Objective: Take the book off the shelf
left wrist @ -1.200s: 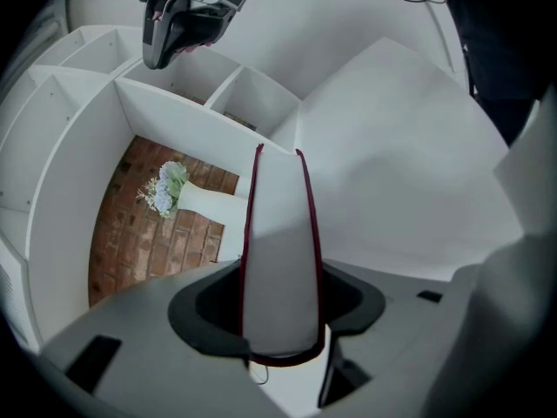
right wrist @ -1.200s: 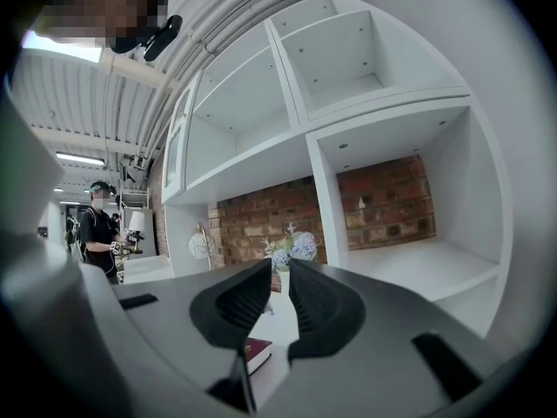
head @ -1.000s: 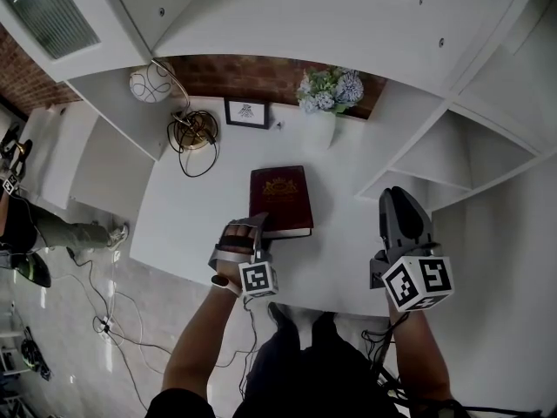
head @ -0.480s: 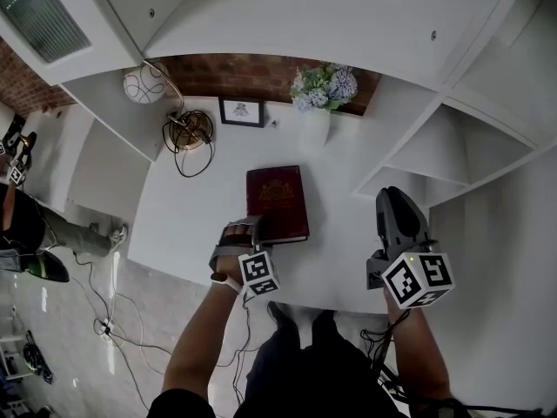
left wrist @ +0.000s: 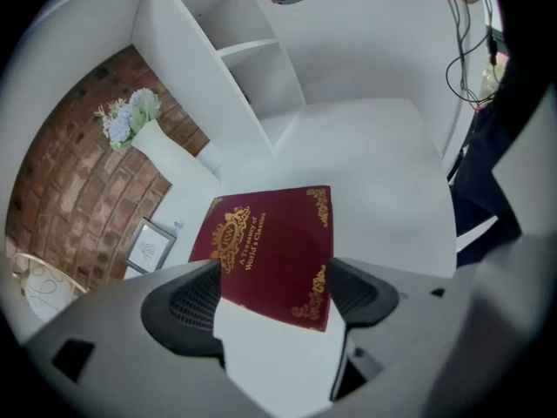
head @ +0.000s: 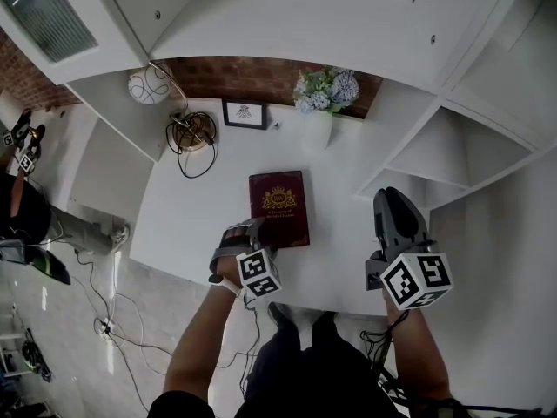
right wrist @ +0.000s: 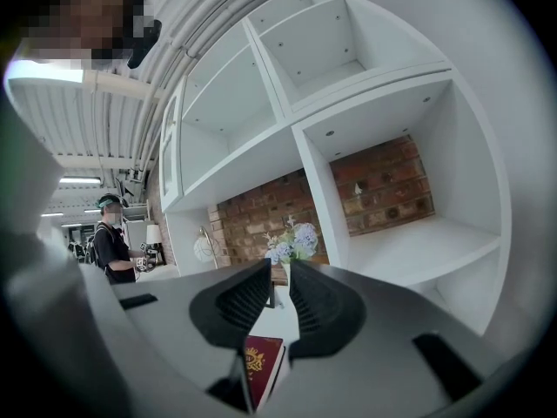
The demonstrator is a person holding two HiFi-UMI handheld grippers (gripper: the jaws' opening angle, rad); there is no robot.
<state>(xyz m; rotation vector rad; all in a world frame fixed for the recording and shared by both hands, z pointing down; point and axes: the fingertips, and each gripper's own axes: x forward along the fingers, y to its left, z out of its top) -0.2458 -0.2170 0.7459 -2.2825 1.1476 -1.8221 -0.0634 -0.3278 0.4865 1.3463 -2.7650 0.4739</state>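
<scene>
Since the earlier frame the red book [head: 278, 209] had shifted a little and settled flat on the white bench [head: 200, 225], gold-stamped cover up, directly in front of the vase of flowers [head: 318, 124]. The left gripper [head: 244, 232] had just been opening its jaws, and they stood at their widest. The book's end farthest from the vase lay between them, with neither pad pressing on it. The book was therefore off the shelf and apparently released.

The main risk sat in that left gripper. One pad overlapped the cover's edge and the other stood just beside the corner. If the gripper were pulled back at a slant rather than lifted clear, a ribbed pad would probably snag the cover. That could flip the cover open or drag the book away from the vase toward the bench's front edge, where it might tip off. A push forward could slide the book into the vase instead.

The right gripper [right wrist: 280, 290] was held level, off to the side of the vase. Its jaws were narrowly apart with nothing in them, and it seemed to pose little danger.
</scene>
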